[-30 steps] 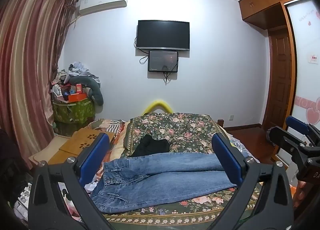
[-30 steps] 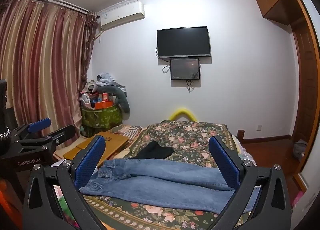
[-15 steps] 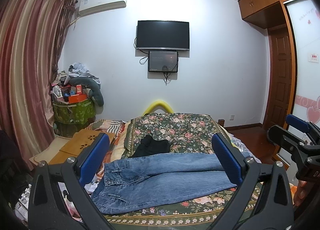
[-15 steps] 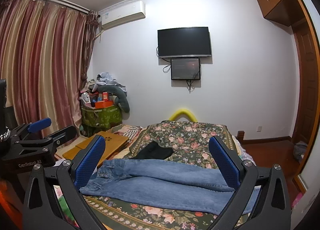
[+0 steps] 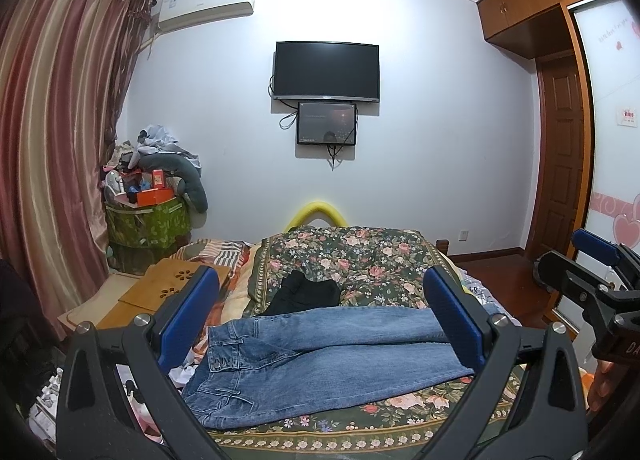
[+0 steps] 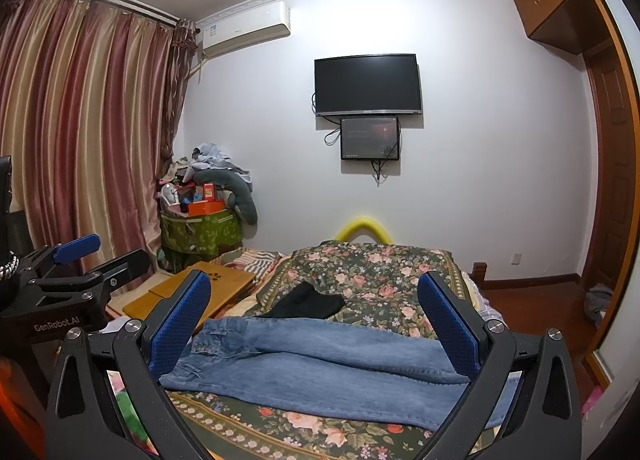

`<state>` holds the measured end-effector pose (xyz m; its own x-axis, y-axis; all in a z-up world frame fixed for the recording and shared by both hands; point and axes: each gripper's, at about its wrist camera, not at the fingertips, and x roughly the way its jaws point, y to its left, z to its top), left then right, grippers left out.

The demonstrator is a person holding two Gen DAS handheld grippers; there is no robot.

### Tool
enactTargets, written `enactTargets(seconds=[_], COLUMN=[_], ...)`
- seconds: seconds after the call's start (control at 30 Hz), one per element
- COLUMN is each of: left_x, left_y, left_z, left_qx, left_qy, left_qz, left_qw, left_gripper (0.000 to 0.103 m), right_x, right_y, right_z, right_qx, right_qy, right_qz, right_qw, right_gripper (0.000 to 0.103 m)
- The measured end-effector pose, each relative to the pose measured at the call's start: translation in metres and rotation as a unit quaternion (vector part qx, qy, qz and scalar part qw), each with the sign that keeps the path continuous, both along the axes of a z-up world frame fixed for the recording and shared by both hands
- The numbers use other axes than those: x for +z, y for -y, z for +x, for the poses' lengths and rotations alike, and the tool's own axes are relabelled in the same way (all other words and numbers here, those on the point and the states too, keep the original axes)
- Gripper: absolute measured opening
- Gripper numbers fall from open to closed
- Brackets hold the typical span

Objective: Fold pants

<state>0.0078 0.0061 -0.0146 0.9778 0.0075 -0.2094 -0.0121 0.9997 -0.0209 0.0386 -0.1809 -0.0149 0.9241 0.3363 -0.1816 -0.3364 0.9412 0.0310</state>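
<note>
While I hold both tools above the near end of the bed, this is the layout, left to right:
Left gripper (image 5: 320, 316): my jaws spread wide, gripping nothing, clear of the cloth.
Wooden lap desk (image 5: 168, 290): beside the bed, at its left edge.
Jeans (image 5: 320, 356): blue denim, unfolded, flat across the floral bedspread (image 5: 352, 256); waistband left, legs running right.
Black garment (image 5: 306, 294): just behind the jeans.
Right gripper (image 6: 316, 320): my jaws equally wide, empty, above the jeans.
</note>
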Motion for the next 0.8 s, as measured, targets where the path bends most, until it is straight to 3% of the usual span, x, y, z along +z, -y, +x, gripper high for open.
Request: enactTargets(seconds=[0.8], left_x=[0.0025], left_y=[0.0003], left_z=[-0.0015], left_qx=[0.000], left_qy=[-0.004], left_qz=[-0.001], left_qw=[1.0000], left_gripper=[0.103], right_x=[-0.0036], right_y=[0.0025], right_z=[0.0042], right_qx=[-0.005], right_qy=[-0.004], right_qz=[-0.001], right_qw=[1.000], right_gripper=[0.103])
